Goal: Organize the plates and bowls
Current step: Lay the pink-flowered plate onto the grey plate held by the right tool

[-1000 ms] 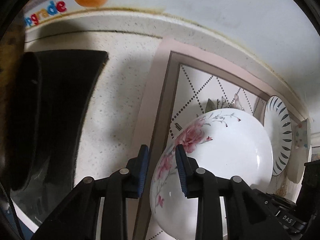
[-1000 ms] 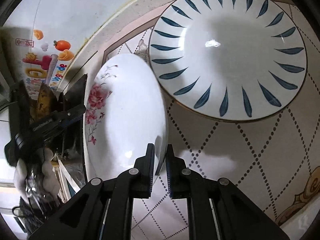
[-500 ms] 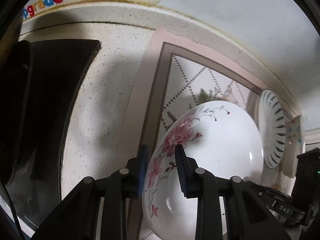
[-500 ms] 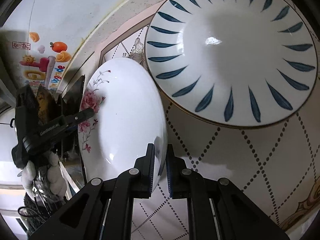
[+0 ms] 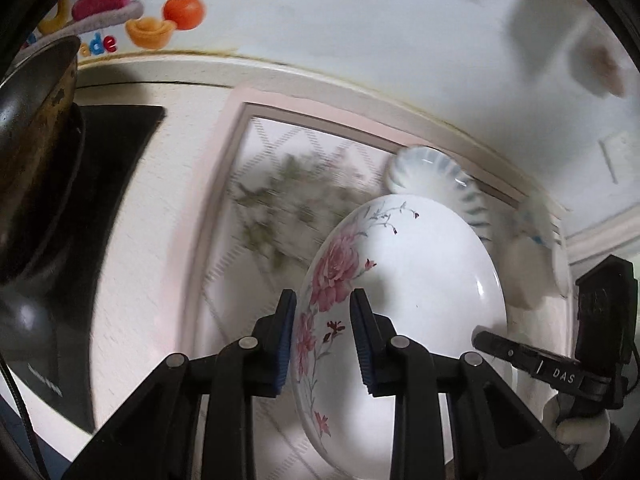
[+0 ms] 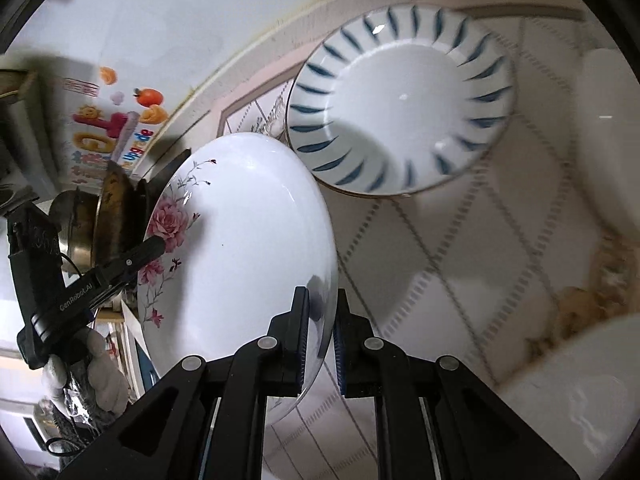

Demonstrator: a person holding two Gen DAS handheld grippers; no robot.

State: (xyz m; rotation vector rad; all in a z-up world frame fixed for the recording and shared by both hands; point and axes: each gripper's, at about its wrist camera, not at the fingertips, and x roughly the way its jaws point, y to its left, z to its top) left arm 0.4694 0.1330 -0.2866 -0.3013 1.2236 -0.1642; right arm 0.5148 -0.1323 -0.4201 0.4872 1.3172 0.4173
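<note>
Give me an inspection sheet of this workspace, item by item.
Surface: patterned mat on a speckled counter.
Job's things: floral plate held off the mat; blue-striped plate lying on the mat; more white dishes at the right edge, blurred.
Clutter: worn pan on a black stove.
Grippers: left tool and right tool each shut on opposite rims of the floral plate.
Cables: a thin dark cable at the lower left of the left wrist view.
Surroundings: white wall with a fruit sticker.

Flowered plate [image 6: 248,264] above the mat [image 6: 460,280], between both hand-held grippers; striped plate [image 6: 400,100] on the mat behind it; pan [image 5: 36,152] far left.
</note>
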